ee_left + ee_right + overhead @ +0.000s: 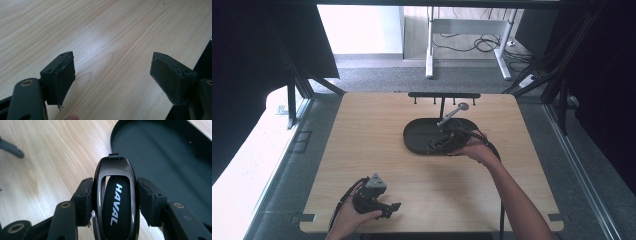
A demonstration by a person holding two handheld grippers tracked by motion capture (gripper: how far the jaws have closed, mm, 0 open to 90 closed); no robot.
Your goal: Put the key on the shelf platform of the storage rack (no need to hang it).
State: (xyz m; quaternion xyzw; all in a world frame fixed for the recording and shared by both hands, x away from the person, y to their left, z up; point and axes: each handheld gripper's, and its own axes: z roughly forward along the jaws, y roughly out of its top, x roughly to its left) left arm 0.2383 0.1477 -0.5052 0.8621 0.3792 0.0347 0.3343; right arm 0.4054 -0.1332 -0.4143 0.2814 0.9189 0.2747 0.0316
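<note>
A glossy black key fob [116,202] marked HAVAL stands upright between the jaws of my right gripper [115,185], which is shut on its two sides. In the high view my right gripper [442,141] sits at the right part of a black oval tray [417,132]. The fob hangs by the tray's [162,157] rim, over the wood. My left gripper [393,207] rests near the table's front edge, held by a hand. It stands open [112,72] over bare wood, with nothing between its pads.
A black rack with small hooks [443,95] stands just behind the tray. A silver rod with a round end [460,108] slants up beside my right gripper. A dark grey bar end [11,148] lies on the wood. The table's edge is close beside my left gripper.
</note>
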